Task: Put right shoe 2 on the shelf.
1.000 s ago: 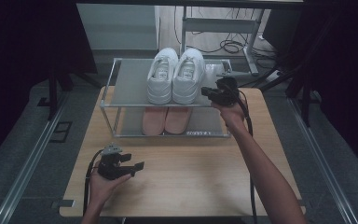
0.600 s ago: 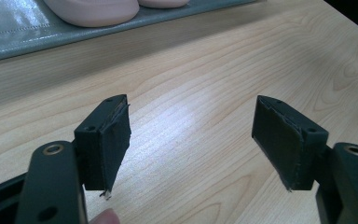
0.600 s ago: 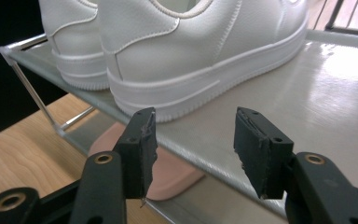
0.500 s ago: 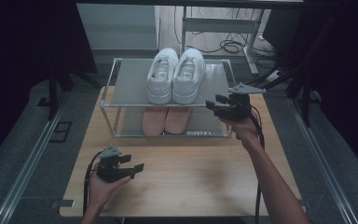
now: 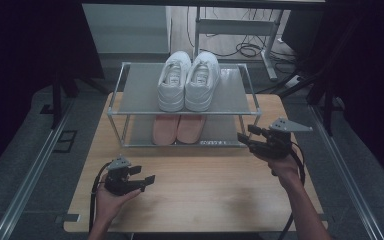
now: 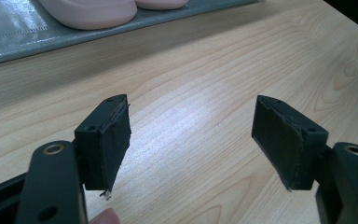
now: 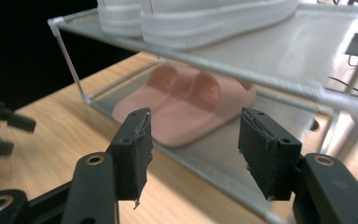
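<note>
A pair of white sneakers stands on the top shelf of a metal shoe rack, with pink slippers on the shelf below. My right gripper hovers at the rack's front right corner, pointing left at the lower shelf. Its jaws have just been opening and stand open with nothing between them. In the right gripper view, the gripper faces the pink slippers under the white sneakers. My left gripper is open over the table's front left. In its own view the left gripper is empty.
The rack stands on a light wooden table with bare wood in front of it. The rack's thin metal frame and lower shelf edge lie close ahead of the grippers. Dark floor and metal rails flank the table.
My right gripper drew back and down from beside the right white sneaker on the top shelf to the rack's front right corner, and its jaws opened. The left gripper stayed put.
</note>
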A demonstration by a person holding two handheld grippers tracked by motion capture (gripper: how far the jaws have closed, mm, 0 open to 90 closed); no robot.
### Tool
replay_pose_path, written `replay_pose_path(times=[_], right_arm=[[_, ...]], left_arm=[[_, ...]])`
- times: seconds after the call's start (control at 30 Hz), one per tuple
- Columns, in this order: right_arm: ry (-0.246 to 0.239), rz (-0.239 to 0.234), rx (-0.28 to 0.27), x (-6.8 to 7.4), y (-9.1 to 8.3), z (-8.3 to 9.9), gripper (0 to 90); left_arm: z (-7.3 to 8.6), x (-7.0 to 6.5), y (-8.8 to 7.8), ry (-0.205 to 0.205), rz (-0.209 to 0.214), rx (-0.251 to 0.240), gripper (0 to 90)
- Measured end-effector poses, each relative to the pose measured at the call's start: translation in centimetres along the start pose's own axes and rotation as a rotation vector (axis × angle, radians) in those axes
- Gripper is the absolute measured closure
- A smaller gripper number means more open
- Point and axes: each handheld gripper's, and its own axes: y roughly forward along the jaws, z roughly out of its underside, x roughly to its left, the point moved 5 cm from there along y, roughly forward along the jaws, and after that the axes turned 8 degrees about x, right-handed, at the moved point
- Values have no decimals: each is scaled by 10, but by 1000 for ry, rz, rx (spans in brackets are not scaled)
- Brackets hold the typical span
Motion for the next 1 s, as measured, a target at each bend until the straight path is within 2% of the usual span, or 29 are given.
replay_pose_path(times=[0.23,0.43,0.57,0.63,1.0], right_arm=[[-3,20,8,-6,-15,45,439],[5,33,57,-12,-12,85,435],[23,32,73,-16,-9,105,437],[12,44,112,-18,-7,111,435],[29,45,137,-19,-1,123,435]], left_arm=[[0,1,0,10,-14,-7,286],[1,2,0,20,-23,-11,286],[0,3,-3,20,-27,-29,291],[0,3,-4,22,-30,-36,296],[1,6,-8,21,-36,-42,297]])
